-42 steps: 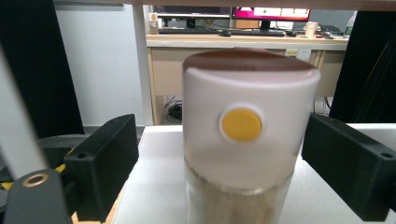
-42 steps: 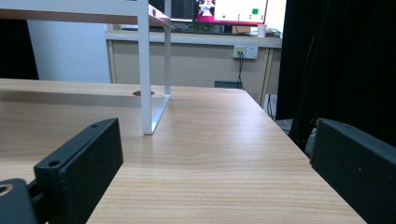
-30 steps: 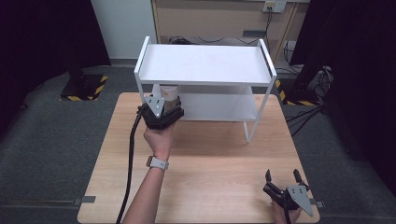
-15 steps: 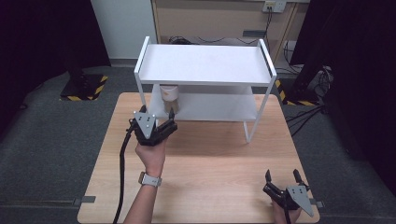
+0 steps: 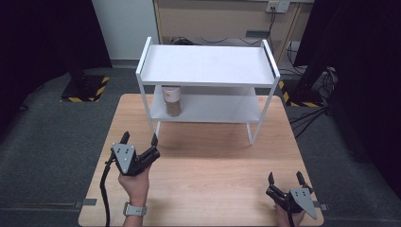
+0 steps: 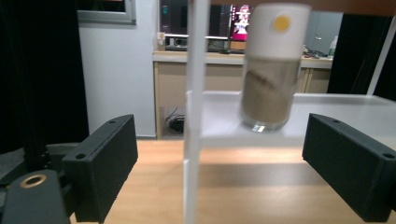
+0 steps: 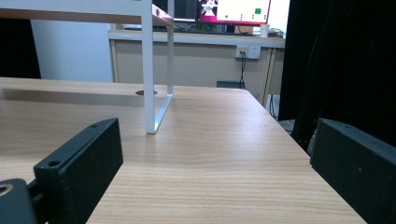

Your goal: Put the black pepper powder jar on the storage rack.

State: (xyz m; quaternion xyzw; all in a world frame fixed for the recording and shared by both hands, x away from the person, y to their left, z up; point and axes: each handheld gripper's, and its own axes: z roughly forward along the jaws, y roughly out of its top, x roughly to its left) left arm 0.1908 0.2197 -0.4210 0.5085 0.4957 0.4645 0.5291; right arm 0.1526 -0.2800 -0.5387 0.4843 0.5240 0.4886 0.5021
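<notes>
Well beyond left hand-held gripper [image 5: 139, 138]: jar [image 5: 172, 100].

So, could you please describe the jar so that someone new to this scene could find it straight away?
Start at the white two-tier shelf standing at the far side of the wooden table. On its lower tier, near the left end, stands the jar: clear glass, holding brownish powder, with a white cap. It is the sole item on the shelf.

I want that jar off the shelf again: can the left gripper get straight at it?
Probably yes: the open left gripper faces the white-lidded glass jar on the white rack's lower shelf, though the rack's front post stands partly between.
</notes>
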